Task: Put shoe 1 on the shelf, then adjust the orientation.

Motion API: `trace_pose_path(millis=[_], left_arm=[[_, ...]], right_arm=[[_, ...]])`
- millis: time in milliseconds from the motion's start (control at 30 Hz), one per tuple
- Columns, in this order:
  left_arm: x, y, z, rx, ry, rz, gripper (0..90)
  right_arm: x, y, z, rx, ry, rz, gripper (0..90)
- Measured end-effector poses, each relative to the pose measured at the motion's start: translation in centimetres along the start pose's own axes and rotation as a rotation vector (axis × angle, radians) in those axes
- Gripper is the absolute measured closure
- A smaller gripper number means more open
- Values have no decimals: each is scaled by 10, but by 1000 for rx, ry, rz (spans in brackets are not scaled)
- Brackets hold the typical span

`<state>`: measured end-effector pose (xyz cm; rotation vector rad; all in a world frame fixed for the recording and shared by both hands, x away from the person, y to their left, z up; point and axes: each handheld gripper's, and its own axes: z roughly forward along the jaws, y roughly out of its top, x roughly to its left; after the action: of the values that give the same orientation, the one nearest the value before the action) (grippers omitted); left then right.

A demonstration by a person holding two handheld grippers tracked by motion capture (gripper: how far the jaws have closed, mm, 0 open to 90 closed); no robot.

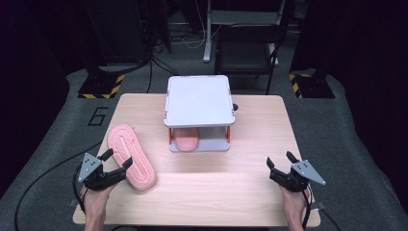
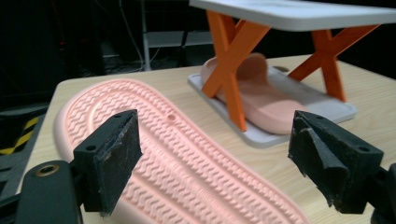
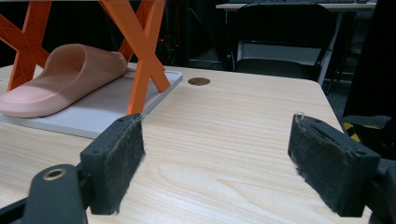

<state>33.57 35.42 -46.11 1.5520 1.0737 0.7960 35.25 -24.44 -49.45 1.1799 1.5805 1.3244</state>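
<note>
At the near left of the table (image 1: 240, 192), your left gripper (image 1: 117, 161) hangs with its jaws spread wide, nothing pinched between them; the loose slipper (image 1: 132, 157) lies sole-up on the wood just at its 2 o'clock, so close that one jaw tip sits at the slipper's edge in the high view, though you cannot tell whether it touches. In the left gripper view the ribbed sole runs under and between the jaws, with both pads clear of it. The slipper's long axis points from about 11 to 5 o'clock across the table. The rack (image 1: 198, 101) stands at the table's 12 o'clock, well apart from both grippers, on orange crossed legs, and the second slipper (image 1: 186, 139) rests right way up on its lower tray. Your right gripper (image 1: 281, 166) hovers at the near right, jaws likewise spread over bare wood, the rack at its 10 o'clock.
</note>
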Motion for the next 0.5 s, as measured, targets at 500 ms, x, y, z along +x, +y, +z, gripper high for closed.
trace_pose_path(millis=[500], left_arm=[[9, -19, 4, 57, 150, -49, 172]], right_arm=[[4, -3, 2, 28, -11, -46, 198]])
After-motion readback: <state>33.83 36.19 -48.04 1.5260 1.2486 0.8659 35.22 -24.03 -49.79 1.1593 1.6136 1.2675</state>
